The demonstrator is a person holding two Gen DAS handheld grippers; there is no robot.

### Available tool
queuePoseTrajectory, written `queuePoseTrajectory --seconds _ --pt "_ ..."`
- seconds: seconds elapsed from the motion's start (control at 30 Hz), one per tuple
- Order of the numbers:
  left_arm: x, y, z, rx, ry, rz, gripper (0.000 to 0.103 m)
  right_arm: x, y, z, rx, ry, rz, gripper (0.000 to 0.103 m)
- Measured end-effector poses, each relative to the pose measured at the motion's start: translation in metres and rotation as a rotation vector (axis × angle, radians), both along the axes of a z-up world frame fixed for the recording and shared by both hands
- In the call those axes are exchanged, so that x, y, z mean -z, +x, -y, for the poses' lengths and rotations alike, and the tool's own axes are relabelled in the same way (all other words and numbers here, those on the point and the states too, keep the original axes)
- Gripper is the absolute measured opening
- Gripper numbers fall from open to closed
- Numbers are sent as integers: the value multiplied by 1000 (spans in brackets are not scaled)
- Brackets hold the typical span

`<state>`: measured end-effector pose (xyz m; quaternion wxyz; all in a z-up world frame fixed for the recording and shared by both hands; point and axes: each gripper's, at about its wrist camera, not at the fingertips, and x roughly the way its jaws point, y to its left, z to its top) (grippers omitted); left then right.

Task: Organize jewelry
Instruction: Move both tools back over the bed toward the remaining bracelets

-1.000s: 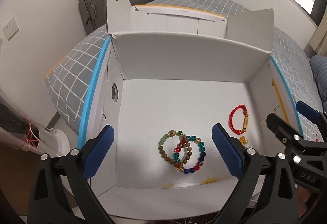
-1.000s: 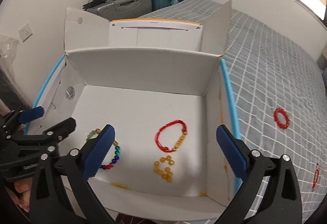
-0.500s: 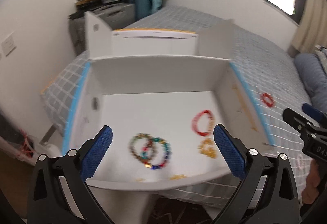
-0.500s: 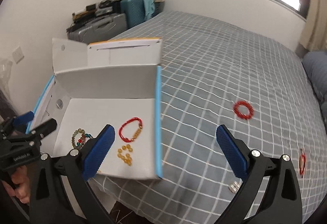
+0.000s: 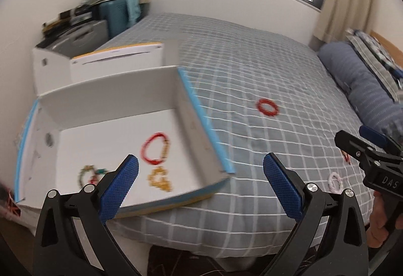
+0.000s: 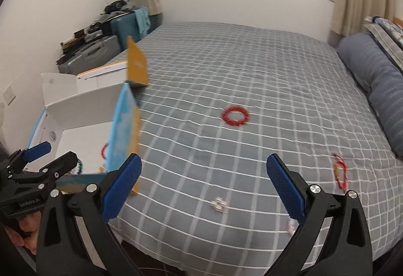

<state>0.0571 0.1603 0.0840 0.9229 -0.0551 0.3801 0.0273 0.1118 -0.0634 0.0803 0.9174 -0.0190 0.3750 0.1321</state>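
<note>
Bracelets lie scattered on the grey checked bed.

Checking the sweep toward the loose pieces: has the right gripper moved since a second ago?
Yes. The right gripper has swung right, off the white box, and now hangs open over the bedspread.

Left hand-held gripper agape, empty; right hand-held gripper likewise.

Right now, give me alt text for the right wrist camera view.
The open right gripper hovers over a grey checked bed where a red beaded bracelet, a red cord bracelet and small silver pieces lie; the white box sits at left.
</note>
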Motion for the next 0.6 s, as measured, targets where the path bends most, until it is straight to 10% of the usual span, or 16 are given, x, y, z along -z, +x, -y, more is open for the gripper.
queuePoseTrajectory --seconds 0.6 --pt "69 48 141 180 12 -69 97 64 8 145 200 -47 -88 95"
